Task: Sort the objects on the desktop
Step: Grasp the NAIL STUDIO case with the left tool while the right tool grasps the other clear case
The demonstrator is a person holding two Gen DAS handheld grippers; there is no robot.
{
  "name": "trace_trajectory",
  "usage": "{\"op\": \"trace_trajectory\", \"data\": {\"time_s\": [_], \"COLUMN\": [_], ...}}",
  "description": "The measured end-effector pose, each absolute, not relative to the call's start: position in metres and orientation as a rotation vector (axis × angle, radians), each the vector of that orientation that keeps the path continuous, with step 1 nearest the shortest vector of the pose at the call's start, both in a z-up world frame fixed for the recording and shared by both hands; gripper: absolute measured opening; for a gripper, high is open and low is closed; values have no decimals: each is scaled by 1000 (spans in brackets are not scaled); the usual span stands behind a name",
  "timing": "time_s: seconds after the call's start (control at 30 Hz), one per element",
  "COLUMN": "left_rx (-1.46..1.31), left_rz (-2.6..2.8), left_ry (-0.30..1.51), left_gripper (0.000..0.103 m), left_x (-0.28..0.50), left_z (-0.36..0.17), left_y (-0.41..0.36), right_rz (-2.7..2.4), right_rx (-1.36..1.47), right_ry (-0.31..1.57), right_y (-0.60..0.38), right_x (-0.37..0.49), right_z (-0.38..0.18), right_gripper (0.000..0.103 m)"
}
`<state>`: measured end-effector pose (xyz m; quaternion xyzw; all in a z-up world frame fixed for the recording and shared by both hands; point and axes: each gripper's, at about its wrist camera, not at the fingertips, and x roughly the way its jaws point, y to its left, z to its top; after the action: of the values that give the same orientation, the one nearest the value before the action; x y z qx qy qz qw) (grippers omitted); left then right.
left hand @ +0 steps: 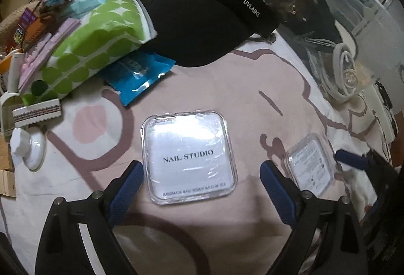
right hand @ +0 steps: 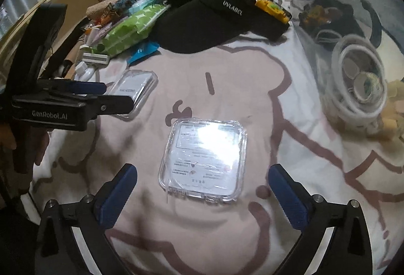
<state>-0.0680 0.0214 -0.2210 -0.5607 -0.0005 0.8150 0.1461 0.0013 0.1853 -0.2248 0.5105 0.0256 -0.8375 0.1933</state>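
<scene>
Nail box (right hand: 203, 161) flat on bedsheet (right hand: 252, 88), between spread right claw (right hand: 202, 189) fingers, untouched.

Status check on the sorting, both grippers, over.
Left gripper open over NAIL STUDIO case. Right gripper open, second clear case lying flat between the fingers, not gripped. Nothing blocking either case.

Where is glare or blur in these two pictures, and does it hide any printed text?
Left wrist view: glare whitens the top of the NAIL STUDIO case, its title still readable; the second clear case is blurred. Right wrist view: glare washes out the upper label of that second case; both views bend at the edges.
</scene>
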Motion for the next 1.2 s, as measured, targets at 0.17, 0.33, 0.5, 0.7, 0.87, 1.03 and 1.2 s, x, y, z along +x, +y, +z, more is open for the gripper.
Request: {"op": "trace_trajectory", "data": {"time_s": [0.17, 0.33, 0.5, 0.7, 0.87, 1.03, 1.2], "left_rx": [-1657, -1643, -1584, -1527, -1542, -1566, -1590], "left_rz": [2369, 2393, 2418, 2451, 2443, 2438, 2433], "left_ry": [9, 25, 95, 127, 110, 81, 30], "left_gripper": [95, 100, 103, 103, 103, 103, 102], "left_x": [-77, -77, -64, -54, -54, -54, -55], "left_z": [-232, -236, -242, -247, -245, -243, -239], "left_y": [30, 32, 31, 30, 28, 24, 20], "right_rz": [-2387, -2464, -2491, -2476, -2445, -2447, -2497], "right_rx": [1449, 1419, 1363, 1370, 1426, 1430, 1427], "right_ry": [13, 134, 131, 138, 88, -30, 26], "right_y": [182, 172, 174, 174, 176, 182, 175], "right_x": [5, 11, 16, 14, 5, -1, -3], "right_z": [-240, -251, -254, -254, -253, -247, -244], "right_gripper": [103, 103, 103, 103, 103, 103, 84]}}
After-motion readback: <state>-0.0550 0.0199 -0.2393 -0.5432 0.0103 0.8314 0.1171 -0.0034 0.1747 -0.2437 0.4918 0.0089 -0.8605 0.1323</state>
